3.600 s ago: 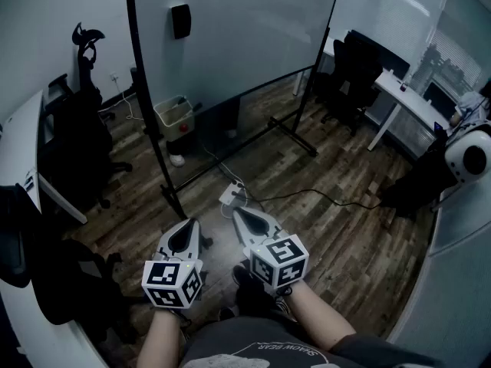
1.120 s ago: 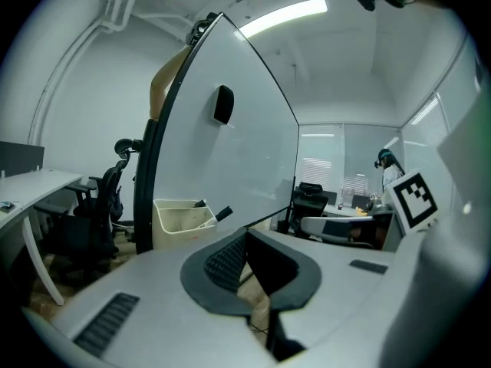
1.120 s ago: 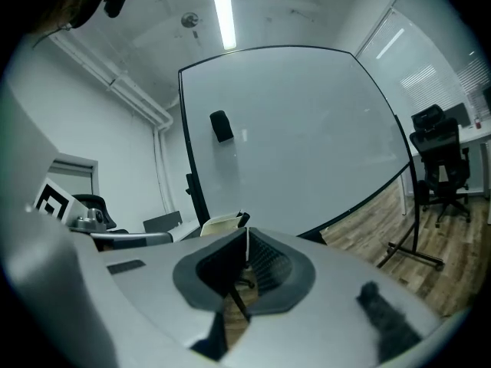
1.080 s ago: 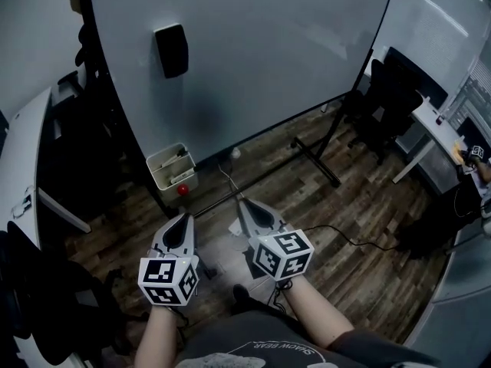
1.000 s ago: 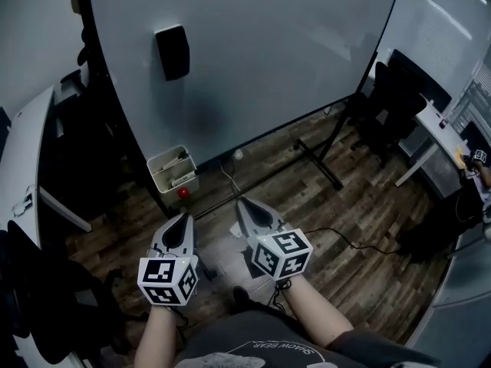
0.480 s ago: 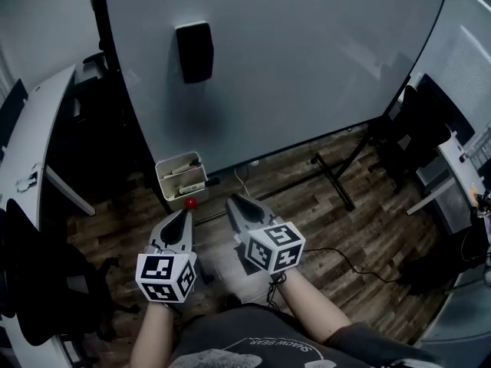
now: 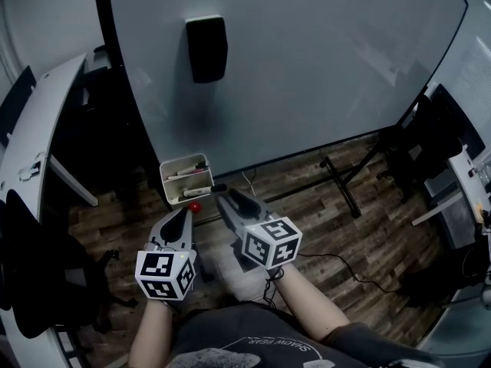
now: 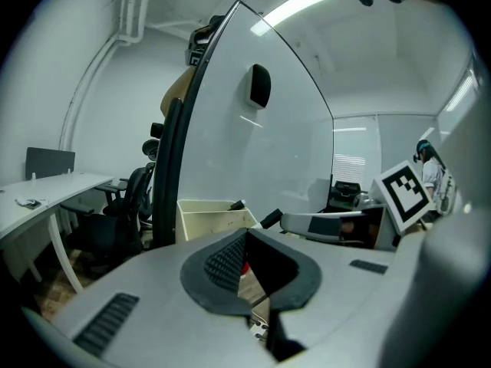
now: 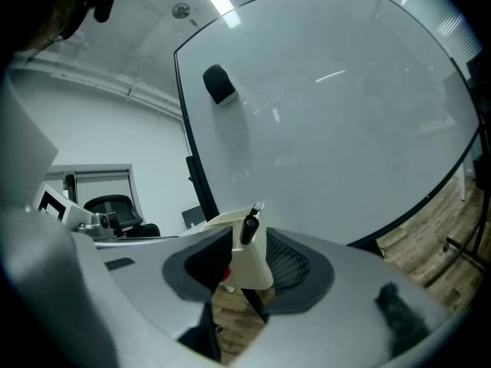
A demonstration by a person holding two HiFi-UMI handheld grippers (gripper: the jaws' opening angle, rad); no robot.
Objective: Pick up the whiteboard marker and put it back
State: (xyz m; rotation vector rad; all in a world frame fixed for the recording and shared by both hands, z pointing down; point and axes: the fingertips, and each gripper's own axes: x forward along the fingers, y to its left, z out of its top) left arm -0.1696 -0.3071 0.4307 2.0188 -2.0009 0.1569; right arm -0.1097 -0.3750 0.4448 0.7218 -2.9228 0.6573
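Opening just then, the jaws of the right hand-held gripper [image 7: 228, 197] stood apart, gripping nothing; the black-capped whiteboard marker [image 9: 248, 228] lay in the cream tray [image 7: 166, 181] just ahead of them. The left hand-held gripper [image 7: 178, 215] had its jaws together, empty.

**A:** Does any writing show that one can read?

**B:** Only one small print, on the person's shirt [image 7: 230, 343] at the bottom of the head view. It stands upside down and seems to say "SHADOW BEAR"; the letters are not certain.
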